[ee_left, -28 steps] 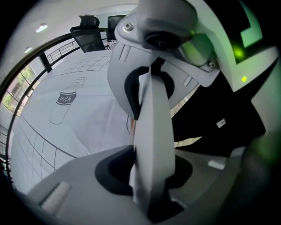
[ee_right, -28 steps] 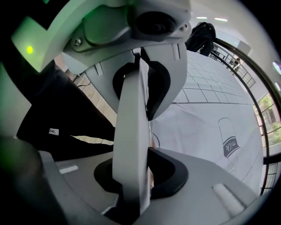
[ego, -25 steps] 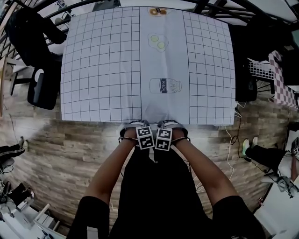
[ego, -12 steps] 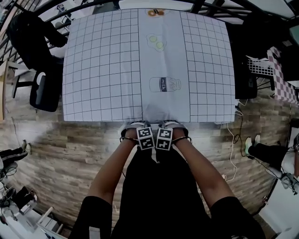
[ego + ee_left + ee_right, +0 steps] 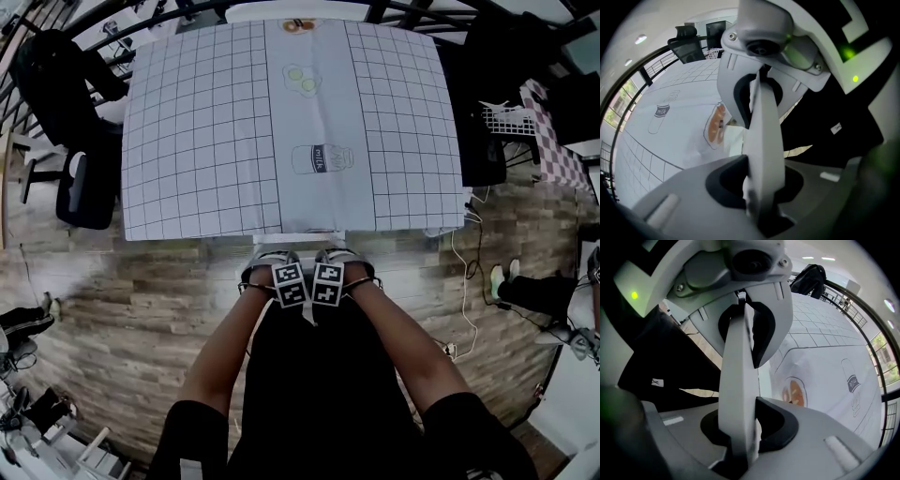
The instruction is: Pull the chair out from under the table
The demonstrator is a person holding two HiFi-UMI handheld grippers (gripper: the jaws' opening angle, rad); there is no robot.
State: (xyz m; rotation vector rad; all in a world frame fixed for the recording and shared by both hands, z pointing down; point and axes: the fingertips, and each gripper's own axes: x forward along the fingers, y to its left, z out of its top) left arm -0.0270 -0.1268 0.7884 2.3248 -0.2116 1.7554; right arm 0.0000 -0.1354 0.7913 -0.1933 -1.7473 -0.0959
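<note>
**Clamped on at both sides, right at the near edge**

Head view first. I'm looking steeply down on the table (image 5: 202, 141). It's covered by a gridded cloth with a milk bottle print (image 5: 322, 158) on its plain middle strip. My left gripper (image 5: 271, 259) and right gripper (image 5: 337, 257) sit side by side just off the table's near edge. Their marker cubes are just beside each other and both tools point almost straight down. What they're biting is buried under them from up here. A black office chair (image 5: 86, 183) stands at the table's left side on the wood-pattern floor (image 5: 141, 300).

Left gripper view now, and here's the chair (image 5: 761, 133). The pale top edge of its back runs away from me, straight through my jaws. They have just been closing and now pinch it from both sides. Further along the same edge the right gripper is clamped on too. The cloth lies to the left, with an orange round print (image 5: 715, 127). So the chair's back stands just beside the table's near edge, between the table and my dark clothing. The rest of the chair I can't see.

Right gripper view is the mirror picture. The same pale edge stands squeezed between these jaws, with the left gripper gripping it farther along and the tablecloth off to the right.
</note>
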